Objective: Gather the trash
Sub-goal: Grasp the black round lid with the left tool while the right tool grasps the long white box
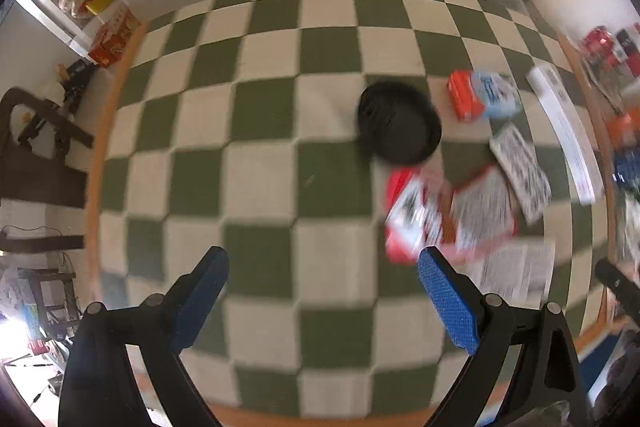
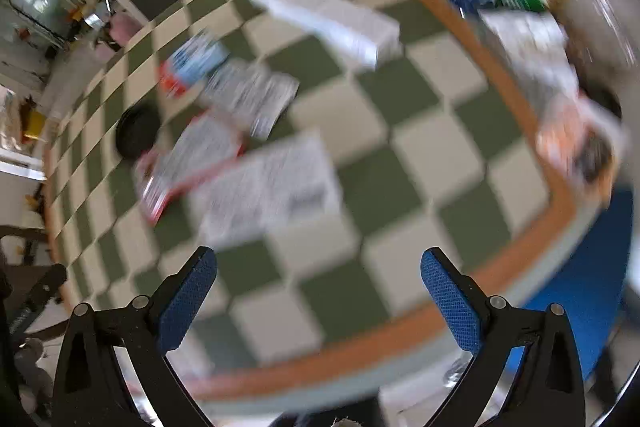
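1. Left wrist view: your left gripper [image 1: 322, 301] hangs over the green-and-cream checkered table [image 1: 260, 155] with its blue-padded fingers [image 1: 448, 305] spread wide apart and nothing between them; only bare checks lie straight ahead of it.
2. The trash sits ahead and to the right of that gripper; a flattened red-and-white carton [image 1: 440, 215] lies just beyond the right fingertip, not touching it; a printed paper sheet [image 1: 516, 273] lies beside the right finger, further right.
3. Further ahead on the right you have a black round dish [image 1: 398, 123], an orange-and-blue small box [image 1: 482, 99], another printed sheet [image 1: 520, 171] and a long white box [image 1: 564, 131]; the picture is blurred, so the print cannot be read.
4. Right wrist view: your right gripper [image 2: 318, 301] is also spread wide, empty, above the table near its orange rim [image 2: 472, 27].
5. From this gripper the trash lies ahead and to the left; the nearest piece, the printed paper sheet [image 2: 268, 187], is just past the left fingertip; the red-and-white carton [image 2: 188, 163] touches its far left side; the black round dish [image 2: 136, 135] sits well off to the left; the long white box [image 2: 328, 23] lies far ahead; all is heavily blurred.
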